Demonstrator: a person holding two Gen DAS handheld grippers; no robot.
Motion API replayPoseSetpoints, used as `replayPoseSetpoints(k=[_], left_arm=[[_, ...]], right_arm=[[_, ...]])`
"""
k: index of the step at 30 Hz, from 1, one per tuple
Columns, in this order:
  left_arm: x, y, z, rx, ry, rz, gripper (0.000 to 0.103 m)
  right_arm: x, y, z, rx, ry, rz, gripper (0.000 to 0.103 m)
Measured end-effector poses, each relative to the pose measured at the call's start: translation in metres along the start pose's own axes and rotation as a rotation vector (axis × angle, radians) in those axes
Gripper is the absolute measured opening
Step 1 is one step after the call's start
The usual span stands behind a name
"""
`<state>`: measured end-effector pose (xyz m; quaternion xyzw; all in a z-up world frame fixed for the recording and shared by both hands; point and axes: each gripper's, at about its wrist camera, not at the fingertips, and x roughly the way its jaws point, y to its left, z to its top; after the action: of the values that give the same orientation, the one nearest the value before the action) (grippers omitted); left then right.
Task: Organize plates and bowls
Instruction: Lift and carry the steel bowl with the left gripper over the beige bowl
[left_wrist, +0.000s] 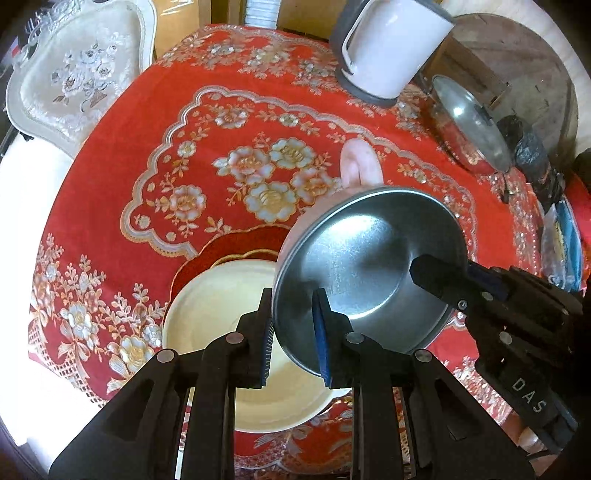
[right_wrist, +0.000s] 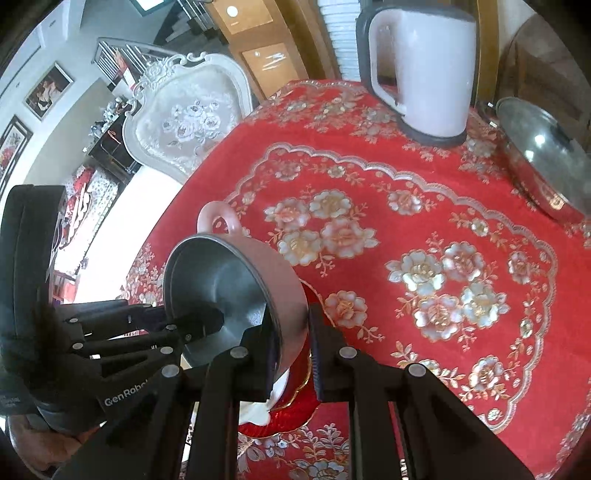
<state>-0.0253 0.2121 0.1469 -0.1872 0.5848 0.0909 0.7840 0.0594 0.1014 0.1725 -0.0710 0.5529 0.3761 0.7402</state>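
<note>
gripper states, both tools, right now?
Left tool: shut on the rim of the pink bowl, held tilted above the cream plate.
Right tool: shut on the same bowl's opposite rim.

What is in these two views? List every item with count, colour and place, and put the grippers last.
Bowl: one, pink outside with a loop handle, grey metal inside; held tilted above the plate by both grippers.
Plate: one, cream centre with red, gold-edged rim; on the tablecloth under the bowl.
Tablecloth: one, red with gold and silver flowers; covers the table.
Kettle: one, white with grey trim; far side of the table.
Lidded pot: one, red with a glass lid; far right.
Chair: one, white with floral upholstery; beyond the table, left.
Left gripper: black, clamped on the bowl's rim.
Right gripper: black, clamped on the opposite rim.
</note>
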Motion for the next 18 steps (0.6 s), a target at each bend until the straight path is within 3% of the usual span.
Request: replayPoseSetpoints(k=[7,13,18], left_arm=[[-0.021,0.021,-0.009,0.0,-0.023,0.046,0.019],[0.008,0.053,-0.032,-0.07,0.049,0.088,0.019],[0.029,0.063,-0.046,-0.105,0.081,0.078,0.019]], right_arm=[[0.007,0.017,-0.004,-0.006,0.033,0.079,0.014],[0.051,0.038,-0.02,-0.035,0.139,0.112,0.014],[0.077,0.037,-0.035,-0.029,0.195,0.099,0.014]])
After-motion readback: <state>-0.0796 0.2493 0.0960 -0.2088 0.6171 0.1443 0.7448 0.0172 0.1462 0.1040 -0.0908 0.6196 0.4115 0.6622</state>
